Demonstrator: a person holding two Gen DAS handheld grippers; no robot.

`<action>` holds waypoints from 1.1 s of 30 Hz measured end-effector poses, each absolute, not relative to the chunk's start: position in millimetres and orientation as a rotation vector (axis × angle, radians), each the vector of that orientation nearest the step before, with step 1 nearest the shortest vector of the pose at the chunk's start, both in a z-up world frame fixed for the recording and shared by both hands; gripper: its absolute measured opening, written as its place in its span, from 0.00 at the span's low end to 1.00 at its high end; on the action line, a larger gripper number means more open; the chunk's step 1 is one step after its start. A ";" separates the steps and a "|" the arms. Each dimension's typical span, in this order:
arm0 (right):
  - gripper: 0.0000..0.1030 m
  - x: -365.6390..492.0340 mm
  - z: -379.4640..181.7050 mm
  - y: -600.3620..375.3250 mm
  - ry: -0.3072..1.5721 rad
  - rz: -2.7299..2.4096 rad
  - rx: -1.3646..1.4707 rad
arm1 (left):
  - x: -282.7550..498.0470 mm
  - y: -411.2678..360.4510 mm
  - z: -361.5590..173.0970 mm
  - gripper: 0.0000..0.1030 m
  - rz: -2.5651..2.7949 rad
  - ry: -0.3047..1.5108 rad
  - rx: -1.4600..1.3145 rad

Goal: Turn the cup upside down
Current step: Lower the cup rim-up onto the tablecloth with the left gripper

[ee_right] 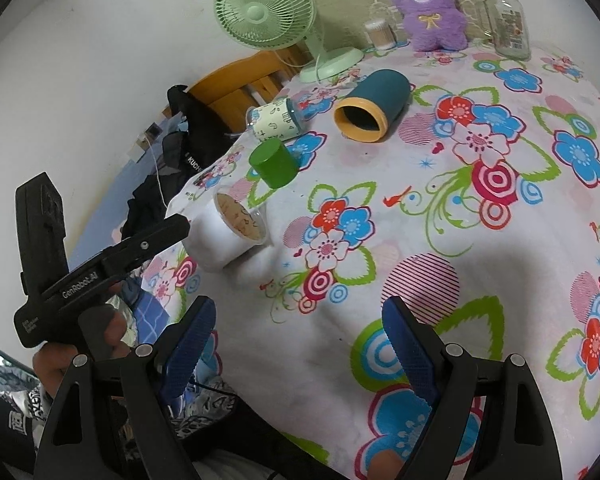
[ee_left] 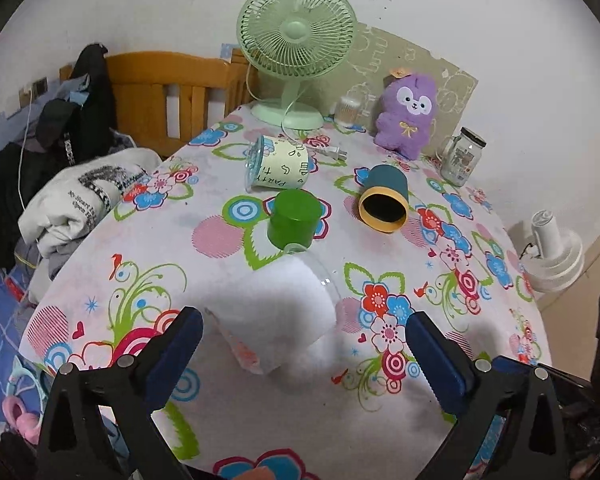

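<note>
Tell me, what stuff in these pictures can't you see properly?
- White cup: left wrist view, so close it is a blur; its open end faces away there.
- Jar label: both views, print too small to read.
- Teal cup: both views, inside too dark to see.
- Left gripper: right wrist view, only one of its fingers shows.
- White fan off the table: left wrist view, squashed near the edge.

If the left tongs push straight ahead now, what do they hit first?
Most likely the white cup, lying on its side between the open left tongs; the green cup sits just beyond it. Depth is uncertain.
</note>
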State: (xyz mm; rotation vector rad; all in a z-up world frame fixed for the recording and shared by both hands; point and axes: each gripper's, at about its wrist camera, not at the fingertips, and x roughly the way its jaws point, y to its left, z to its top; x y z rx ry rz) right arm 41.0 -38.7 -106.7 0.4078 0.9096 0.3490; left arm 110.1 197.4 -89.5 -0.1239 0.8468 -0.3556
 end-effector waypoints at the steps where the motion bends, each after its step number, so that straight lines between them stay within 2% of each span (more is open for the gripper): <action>1: 0.85 41.8 -106.1 -36.6 0.911 0.352 0.403 | 110.9 201.8 -89.8 0.99 -0.362 0.856 -0.140; 14: 0.85 49.0 -104.0 -23.7 0.922 0.367 0.385 | 116.9 248.9 -91.1 1.00 -0.360 0.923 -0.330; 19: 0.85 54.7 -110.6 -18.5 0.941 0.374 0.386 | 125.7 254.6 -118.4 1.00 -0.316 1.017 -0.524; 21: 0.85 54.4 -113.1 -16.1 0.950 0.374 0.377 | 131.6 258.6 -136.1 0.98 -0.293 1.104 -0.684; 24: 0.85 51.9 -114.2 -18.4 0.952 0.369 0.363 | 128.5 263.1 -138.7 0.98 -0.280 1.092 -0.786; 29: 0.85 45.3 -116.5 -37.6 0.945 0.332 0.393 | 149.3 230.6 -104.2 0.99 -0.499 1.034 -0.376; 33: 0.85 38.2 -118.7 -48.0 0.939 0.324 0.409 | 142.6 203.9 -92.2 0.99 -0.652 0.906 0.192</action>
